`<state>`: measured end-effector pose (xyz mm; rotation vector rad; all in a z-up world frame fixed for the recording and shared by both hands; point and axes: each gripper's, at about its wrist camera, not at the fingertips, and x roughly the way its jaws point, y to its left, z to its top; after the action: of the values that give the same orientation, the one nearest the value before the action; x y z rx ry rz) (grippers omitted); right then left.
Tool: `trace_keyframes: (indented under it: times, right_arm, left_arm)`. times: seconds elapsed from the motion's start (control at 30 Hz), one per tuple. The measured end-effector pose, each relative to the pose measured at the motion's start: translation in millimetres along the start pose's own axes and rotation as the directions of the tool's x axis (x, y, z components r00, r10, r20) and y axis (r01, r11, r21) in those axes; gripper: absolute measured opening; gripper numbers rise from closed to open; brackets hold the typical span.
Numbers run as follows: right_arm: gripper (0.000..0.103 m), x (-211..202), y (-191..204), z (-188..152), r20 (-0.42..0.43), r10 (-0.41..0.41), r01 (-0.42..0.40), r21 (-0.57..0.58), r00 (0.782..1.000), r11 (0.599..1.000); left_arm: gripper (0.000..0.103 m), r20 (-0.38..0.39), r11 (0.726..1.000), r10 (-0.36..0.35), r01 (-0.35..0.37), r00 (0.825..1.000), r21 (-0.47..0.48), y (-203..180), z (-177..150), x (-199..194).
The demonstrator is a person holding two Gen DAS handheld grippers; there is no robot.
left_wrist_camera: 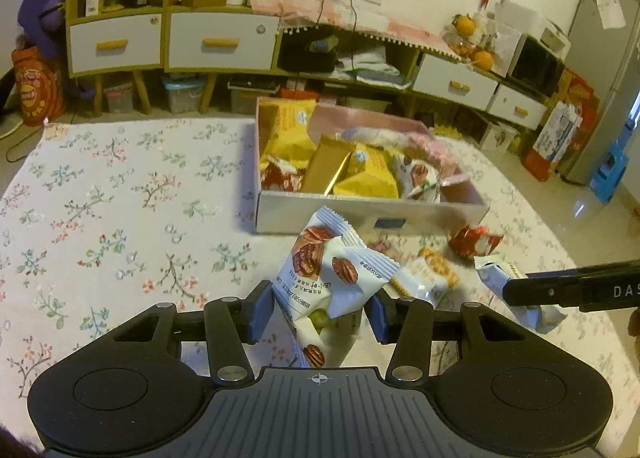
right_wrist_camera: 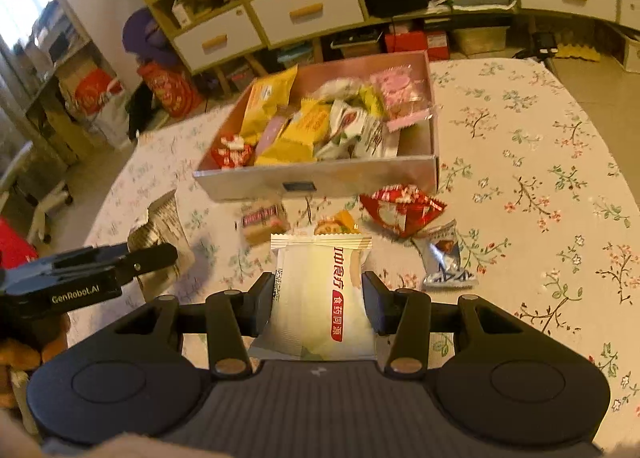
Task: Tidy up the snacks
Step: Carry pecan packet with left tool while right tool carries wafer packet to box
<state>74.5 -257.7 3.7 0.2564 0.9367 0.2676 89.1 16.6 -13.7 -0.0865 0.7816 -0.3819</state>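
Basically, both hands are loaded and the open box is the shared target.

left gripper (left_wrist_camera: 318, 308): jaws part-way closed, blue pads pinching a cluster of white crinkle-edged snack packets printed with brown pecans (left_wrist_camera: 326, 270). At least two packets overlap in the grip; I can't tell how many the pads actually bear on.

right gripper (right_wrist_camera: 318, 304): jaws part-way closed, clamped on a single cream-white rectangular pouch with a red label strip (right_wrist_camera: 320, 298).

pouch axis: long axis runs forward along the fingers, its sealed top edge pointing at the box.

pecan packets axis: tilted, fanned up and away from the fingers, top corners leaning toward the box front.

target: shallow rectangular cardboard box with a pale front wall (left_wrist_camera: 372, 213), on the floral tablecloth (left_wrist_camera: 120, 197), already holding yellow, white, red and pink packets.

key relation: box lies straight ahead of and beyond both sets of fingers; both loads are short of the front wall, so each must pass over it.

nearer hand: judged roughly even; the left view has the box slightly right of centre, the right view slightly left.

loose items: red foil packet (right_wrist_camera: 402, 207), silver-blue packet (right_wrist_camera: 446, 258), biscuit packet (right_wrist_camera: 264, 219), all on the cloth in front of the box, between it and the grippers.

risk: the loosely stacked pecan packets could slip out before clearing the wall.
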Motion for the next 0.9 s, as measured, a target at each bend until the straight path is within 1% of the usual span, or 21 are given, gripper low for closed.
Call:
trace_keyframes:
  times: [0.1,0.27,0.43,0.5,0.67,0.8,0.9]
  right_arm:
    - [0.043,-2,-1,7,0.027,0.007,-0.008,0.027,1.0,1.0]
    - [0.043,-6,2,24,0.081,0.006,-0.01,0.04,0.997,0.999]
    - [0.043,4,5,48,0.119,-0.016,0.012,0.037,0.993,0.999]
    - [0.043,12,7,60,0.125,-0.006,0.003,0.03,0.992,1.0]
    - [0.043,34,19,96,0.146,-0.026,0.032,-0.038,0.989,0.999]
    - [0.043,59,23,122,0.158,-0.007,0.015,-0.049,0.987,0.999]
    - [0.043,79,22,132,0.142,0.006,0.0,-0.04,0.99,0.999]
  left_arm:
    - [0.046,0.02,1.0,-0.001,0.001,1.0,-0.007,-4,7,-1]
    - [0.046,0.045,1.0,-0.001,0.002,0.999,-0.019,-12,21,3]
    - [0.046,0.076,1.0,0.015,-0.014,0.997,-0.005,-17,38,15]
    - [0.046,0.08,1.0,0.021,-0.022,0.997,0.002,-17,45,21]
    - [0.046,0.093,0.999,0.027,-0.029,0.995,0.023,-19,71,38]
    - [0.047,0.095,0.998,0.032,-0.037,0.995,0.049,-19,84,55]
    - [0.047,0.081,0.998,0.03,-0.035,0.996,0.061,-17,87,70]
